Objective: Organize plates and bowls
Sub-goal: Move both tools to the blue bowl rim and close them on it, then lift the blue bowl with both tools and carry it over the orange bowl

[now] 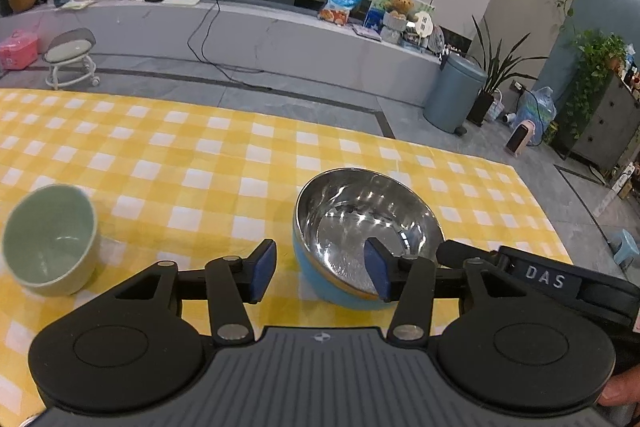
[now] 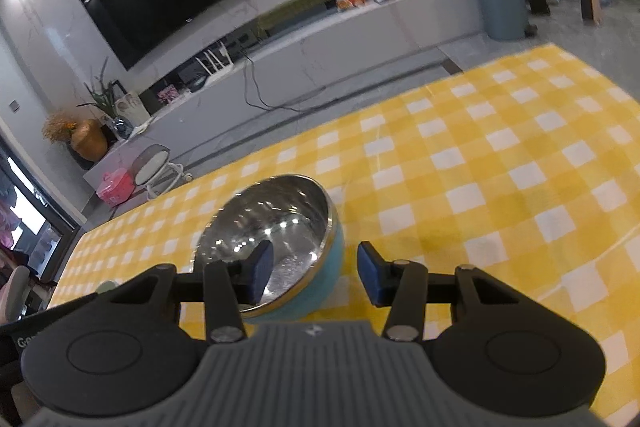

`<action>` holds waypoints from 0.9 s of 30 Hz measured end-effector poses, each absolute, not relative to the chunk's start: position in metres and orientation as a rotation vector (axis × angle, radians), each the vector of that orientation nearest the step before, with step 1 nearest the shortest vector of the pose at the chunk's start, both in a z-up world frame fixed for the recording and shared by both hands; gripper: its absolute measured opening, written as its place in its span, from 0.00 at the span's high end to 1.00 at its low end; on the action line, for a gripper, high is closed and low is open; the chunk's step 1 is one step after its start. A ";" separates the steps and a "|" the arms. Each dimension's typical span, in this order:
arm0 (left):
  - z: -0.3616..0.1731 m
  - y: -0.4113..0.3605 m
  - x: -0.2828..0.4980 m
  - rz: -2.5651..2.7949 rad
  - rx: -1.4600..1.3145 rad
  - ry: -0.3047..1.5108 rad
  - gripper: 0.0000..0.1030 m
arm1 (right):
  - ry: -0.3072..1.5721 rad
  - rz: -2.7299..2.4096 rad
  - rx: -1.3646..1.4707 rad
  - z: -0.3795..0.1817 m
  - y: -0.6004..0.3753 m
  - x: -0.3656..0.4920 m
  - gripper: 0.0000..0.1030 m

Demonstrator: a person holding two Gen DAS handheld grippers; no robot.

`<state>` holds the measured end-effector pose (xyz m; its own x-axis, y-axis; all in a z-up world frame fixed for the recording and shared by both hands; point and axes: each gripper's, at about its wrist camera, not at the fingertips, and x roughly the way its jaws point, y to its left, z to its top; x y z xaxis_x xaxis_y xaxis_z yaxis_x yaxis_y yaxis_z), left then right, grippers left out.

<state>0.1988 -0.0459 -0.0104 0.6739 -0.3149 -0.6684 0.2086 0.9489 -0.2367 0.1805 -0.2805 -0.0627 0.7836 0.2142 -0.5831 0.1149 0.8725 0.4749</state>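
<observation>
A steel bowl with a light blue outside (image 1: 362,227) stands on the yellow checked tablecloth (image 1: 180,155). My left gripper (image 1: 322,271) is open, its right finger over the bowl's inside and its left finger outside the near left rim. A pale green ceramic bowl (image 1: 50,241) lies tilted at the far left. In the right wrist view the same steel bowl (image 2: 276,239) sits ahead and left. My right gripper (image 2: 316,273) is open, its left finger over the bowl's inside and its right finger outside the right rim. The right gripper's body (image 1: 552,281) shows in the left wrist view.
The table's far edge (image 1: 280,109) drops to a grey tiled floor. Beyond it are a low white TV bench (image 1: 240,27), a small stool (image 1: 72,57) and a blue-grey bin (image 1: 454,93). Bare cloth spreads to the right of the bowl (image 2: 500,167).
</observation>
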 end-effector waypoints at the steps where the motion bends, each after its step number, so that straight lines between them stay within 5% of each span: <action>1: -0.012 -0.047 0.202 -0.293 -0.145 0.784 0.43 | 0.680 0.058 0.533 -0.064 -0.282 0.183 0.54; 12: -0.026 -0.062 0.230 -0.264 -0.105 0.814 0.45 | 0.727 0.056 0.562 -0.075 -0.284 0.201 0.54; 16: -0.030 -0.066 0.236 -0.263 -0.101 0.831 0.56 | 0.735 0.060 0.548 -0.079 -0.282 0.203 0.56; 27: -0.037 -0.070 0.234 -0.247 -0.065 0.855 0.84 | 0.736 0.074 0.538 -0.079 -0.279 0.202 0.82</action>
